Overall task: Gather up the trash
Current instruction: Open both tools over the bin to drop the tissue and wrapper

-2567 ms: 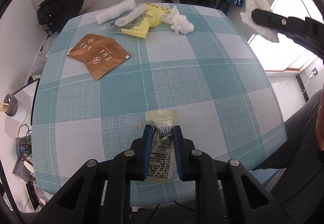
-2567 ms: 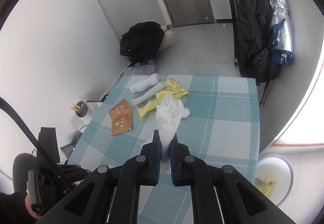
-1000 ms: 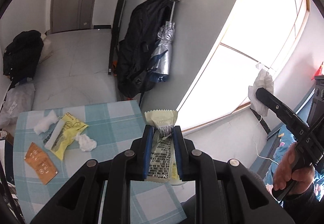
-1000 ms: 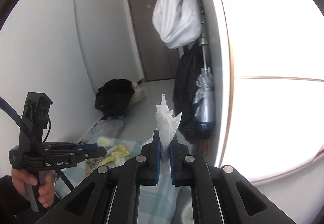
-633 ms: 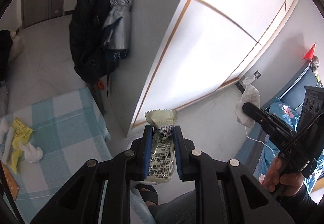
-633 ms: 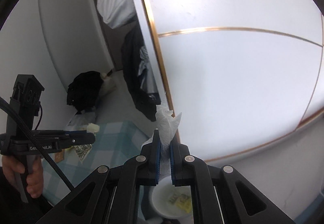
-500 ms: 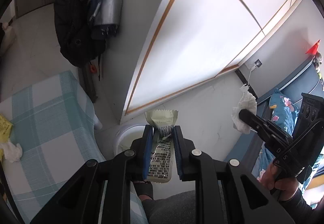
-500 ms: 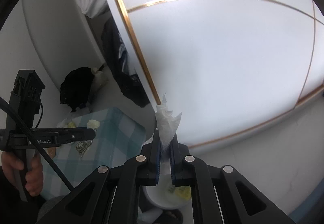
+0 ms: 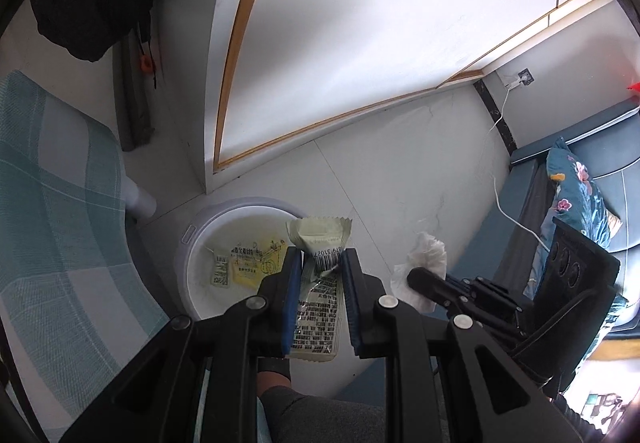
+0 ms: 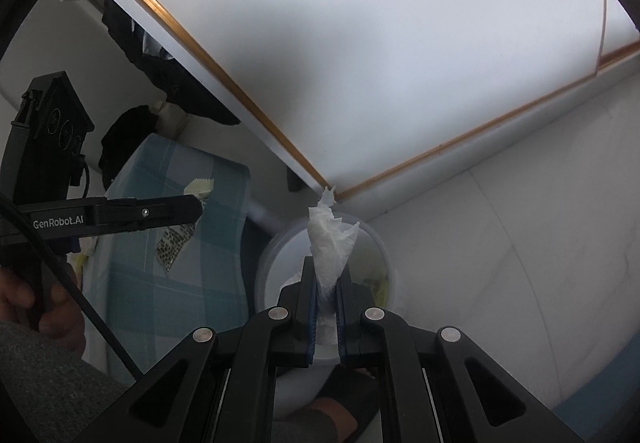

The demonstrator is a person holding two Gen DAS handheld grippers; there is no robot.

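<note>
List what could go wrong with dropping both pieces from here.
1. The tissue is light and may drift past the bin rim onto the floor.
2. The wrapper, clamped in the left gripper, may cling to a pad on release.
3. The grippers sit close together and could bump.

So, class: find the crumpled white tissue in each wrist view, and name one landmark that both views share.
Left wrist view: the tissue sits right of centre, pinched at the tip of the right gripper.
Right wrist view: the tissue stands at centre, rising from between that gripper's fingers.
Shared landmark: the white bin on the floor beside the checked table.
</note>
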